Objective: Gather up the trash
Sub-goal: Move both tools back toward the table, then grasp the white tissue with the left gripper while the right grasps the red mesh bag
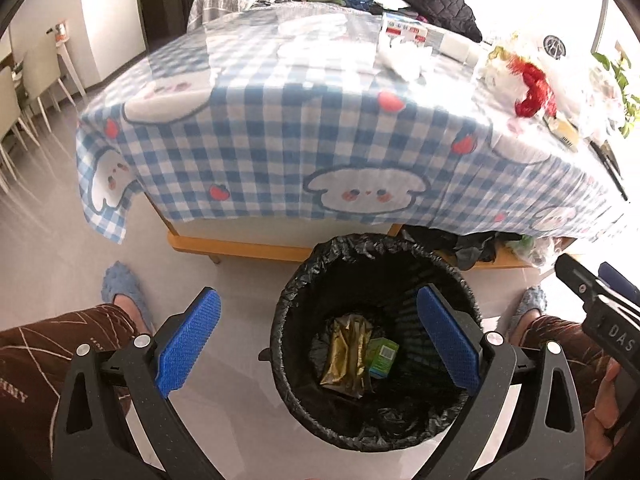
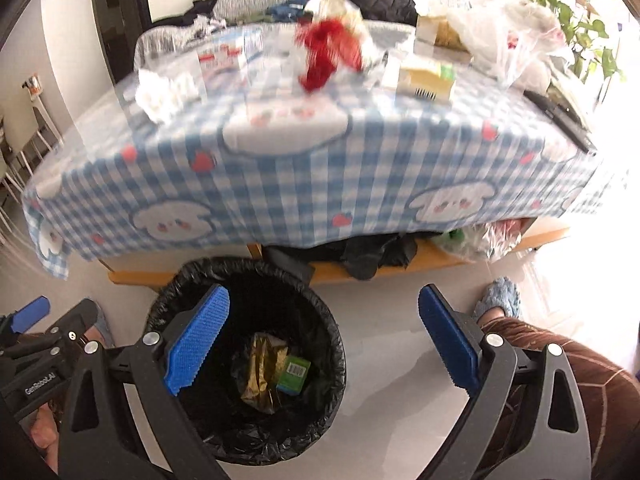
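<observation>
A black-bagged trash bin [image 1: 472, 308] stands on the floor in front of the table. A gold wrapper [image 1: 348, 352] and a green carton [image 1: 383, 357] lie inside it. My left gripper [image 1: 319, 295] is open above the bin's left side, nothing between its blue pads. My right gripper [image 2: 324, 293] hangs open and empty over the bin's [image 2: 240, 266] right rim and the floor. The wrapper [image 2: 262, 372] and carton [image 2: 294, 372] show here too. On the table lie crumpled white tissue [image 1: 404, 60], a red shiny wrapper [image 2: 326, 48] and a yellow-green box [image 2: 428, 80].
The blue checked tablecloth [image 1: 280, 140] hangs over the table edge. Plastic bags [image 2: 500, 40] and a black flat thing [image 2: 560, 116] lie at the right. Dark clothes [image 2: 372, 256] sit on the low shelf. The person's slippered feet [image 1: 124, 292] flank the bin. Chairs [image 1: 24, 92] stand left.
</observation>
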The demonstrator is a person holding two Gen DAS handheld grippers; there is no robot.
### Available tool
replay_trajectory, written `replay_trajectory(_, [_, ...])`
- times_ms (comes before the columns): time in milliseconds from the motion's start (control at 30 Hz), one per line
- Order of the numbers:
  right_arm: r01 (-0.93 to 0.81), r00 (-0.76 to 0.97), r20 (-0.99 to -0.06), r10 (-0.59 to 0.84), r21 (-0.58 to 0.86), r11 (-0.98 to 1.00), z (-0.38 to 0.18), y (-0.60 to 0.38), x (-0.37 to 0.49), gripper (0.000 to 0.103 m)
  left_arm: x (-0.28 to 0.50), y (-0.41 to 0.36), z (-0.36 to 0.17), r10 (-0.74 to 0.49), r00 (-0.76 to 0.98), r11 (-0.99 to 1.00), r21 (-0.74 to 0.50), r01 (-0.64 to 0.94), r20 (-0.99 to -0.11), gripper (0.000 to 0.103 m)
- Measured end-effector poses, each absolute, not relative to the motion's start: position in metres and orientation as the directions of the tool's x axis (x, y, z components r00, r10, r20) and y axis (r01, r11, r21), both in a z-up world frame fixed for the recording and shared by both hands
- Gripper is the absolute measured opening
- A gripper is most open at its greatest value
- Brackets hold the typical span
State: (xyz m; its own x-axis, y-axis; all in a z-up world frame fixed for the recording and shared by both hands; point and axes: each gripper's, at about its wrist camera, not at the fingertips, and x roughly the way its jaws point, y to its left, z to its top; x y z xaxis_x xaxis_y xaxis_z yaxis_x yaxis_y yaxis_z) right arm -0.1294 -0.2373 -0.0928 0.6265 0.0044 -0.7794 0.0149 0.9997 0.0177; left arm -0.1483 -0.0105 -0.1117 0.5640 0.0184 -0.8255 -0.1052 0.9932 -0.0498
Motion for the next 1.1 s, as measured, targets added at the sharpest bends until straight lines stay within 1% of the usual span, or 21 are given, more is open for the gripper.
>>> replay_trajectory(167, [0.006, 0.675, -0.738, 0.008, 0.016, 1.0, -0.065, -0.242, -0.125, 0.092, -0.137, -0.009, -0.094, 0.024, 0.567, 0.994, -0.04, -0.1, -0.823, 0.096])
replay_trajectory(300, [-0.01, 0.697, -0.717, 0.023, 0.022, 1.0, -0.046, -0.242, -0.114, 0.085, -0.124, -0.007, -0.084, -0.006, 0.57, 0.993, -0.071, -0.092, -0.822, 0.096])
replay_trajectory(467, [-0.033, 0.715, -0.698, 0.017, -0.009, 0.999, -0.029, -0.243, -0.093, 0.08, -0.1, -0.015, -0.067, -0.005, 0.592, 0.996, -0.059, -0.073, -0.806, 0.095])
replay_trajectory(600, [-0.027, 0.724, -0.69, 0.019, -0.002, 1.0, -0.02, -0.249, -0.072, 0.079, -0.078, -0.02, -0.053, -0.022, 0.6, 0.996, -0.073, -0.06, -0.8, 0.095])
replay_trajectory(667, [-0.025, 0.725, -0.689, 0.02, 0.002, 1.0, -0.018, -0.252, -0.063, 0.079, -0.065, -0.023, -0.05, -0.027, 0.598, 0.996, -0.071, -0.05, -0.801, 0.095])
replay_trajectory(800, [-0.025, 0.726, -0.688, 0.013, -0.007, 1.0, -0.015, -0.255, -0.041, 0.071, -0.04, -0.026, -0.045, -0.035, 0.602, 0.997, -0.071, -0.037, -0.798, 0.095])
replay_trajectory(1000, [-0.039, 0.725, -0.688, 0.017, -0.017, 0.999, -0.018, -0.252, -0.003, 0.065, 0.006, -0.028, -0.046, -0.031, 0.602, 0.999, -0.049, -0.012, -0.798, 0.095])
replay_trajectory(1100, [-0.059, 0.72, -0.693, 0.042, -0.001, 0.998, -0.023, -0.248, 0.016, 0.061, 0.025, -0.029, -0.048, -0.026, 0.6, 0.999, -0.041, -0.011, -0.8, 0.094])
